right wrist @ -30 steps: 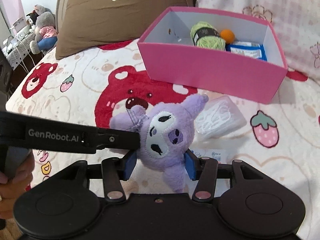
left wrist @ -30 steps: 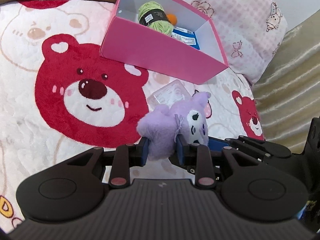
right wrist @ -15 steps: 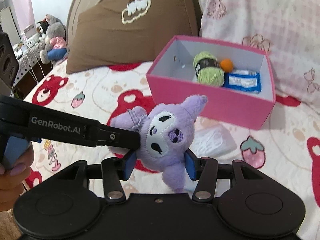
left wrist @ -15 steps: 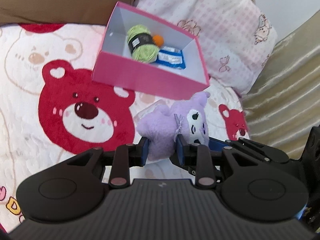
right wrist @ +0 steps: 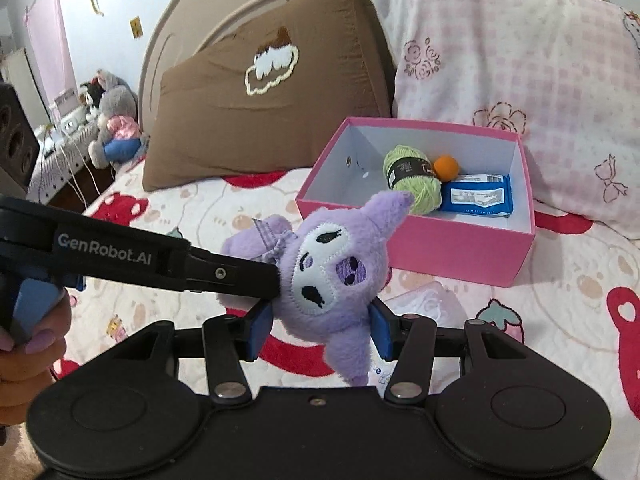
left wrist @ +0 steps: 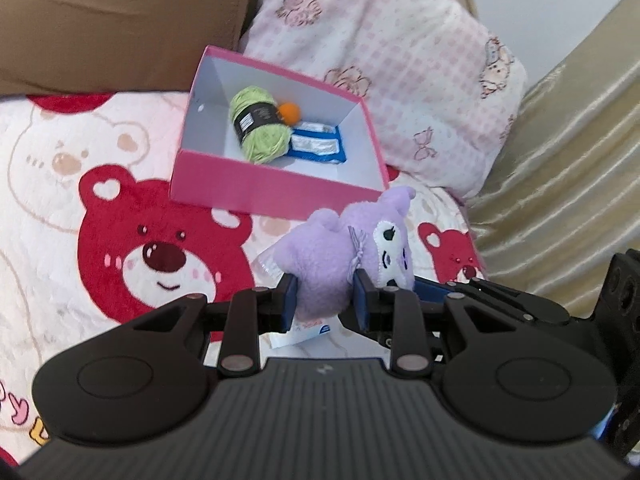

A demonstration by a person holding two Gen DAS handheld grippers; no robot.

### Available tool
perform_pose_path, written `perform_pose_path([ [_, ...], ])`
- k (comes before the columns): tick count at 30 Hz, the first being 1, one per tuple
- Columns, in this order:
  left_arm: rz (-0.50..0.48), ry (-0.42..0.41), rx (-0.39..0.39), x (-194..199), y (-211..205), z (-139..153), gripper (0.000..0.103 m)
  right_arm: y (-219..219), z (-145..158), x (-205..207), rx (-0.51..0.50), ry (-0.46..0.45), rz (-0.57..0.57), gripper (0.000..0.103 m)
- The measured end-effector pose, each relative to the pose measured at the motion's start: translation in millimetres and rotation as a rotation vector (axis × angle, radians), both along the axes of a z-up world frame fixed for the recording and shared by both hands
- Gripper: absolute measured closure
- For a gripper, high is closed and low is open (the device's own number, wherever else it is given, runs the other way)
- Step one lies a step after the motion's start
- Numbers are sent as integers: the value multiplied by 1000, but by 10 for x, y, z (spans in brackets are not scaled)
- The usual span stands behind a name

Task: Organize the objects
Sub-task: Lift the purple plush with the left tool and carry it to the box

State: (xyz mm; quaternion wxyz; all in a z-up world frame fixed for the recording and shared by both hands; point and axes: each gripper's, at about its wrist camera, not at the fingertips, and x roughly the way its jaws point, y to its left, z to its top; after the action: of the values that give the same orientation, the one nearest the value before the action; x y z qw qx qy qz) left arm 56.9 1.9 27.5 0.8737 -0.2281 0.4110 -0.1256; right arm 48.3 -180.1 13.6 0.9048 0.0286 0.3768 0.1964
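both grippers hold the same purple plush toy (right wrist: pixel 332 276) above the bed (right wrist: pixel 560 320). the right gripper (right wrist: pixel 320 330) has its jaws pinching the toy's head at lower centre of its view, while the left gripper (left wrist: pixel 325 300) has its jaws clamped on the toy's body (left wrist: pixel 320 272), low in its own frame. past the toy sits the open pink box (right wrist: pixel 460 248) with green yarn (right wrist: pixel 412 178), an orange ball (right wrist: pixel 446 167) and a blue packet (right wrist: pixel 476 198) inside. a clear plastic case (right wrist: pixel 424 300) lies on the bed beneath.

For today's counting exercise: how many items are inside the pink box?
3: a green yarn ball mid-box, an orange ball behind it, a blue packet on its right. The pink box may hide others.
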Motion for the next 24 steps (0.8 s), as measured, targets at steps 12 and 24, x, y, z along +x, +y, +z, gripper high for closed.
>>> perform_pose_path([
  [12, -2, -17, 17, -6, -60, 116, 75, -59, 74, 1, 27, -10, -12, 47],
  [24, -2, -40, 0, 445, -219, 312, 75, -291, 311, 298, -7, -38, -9, 47],
])
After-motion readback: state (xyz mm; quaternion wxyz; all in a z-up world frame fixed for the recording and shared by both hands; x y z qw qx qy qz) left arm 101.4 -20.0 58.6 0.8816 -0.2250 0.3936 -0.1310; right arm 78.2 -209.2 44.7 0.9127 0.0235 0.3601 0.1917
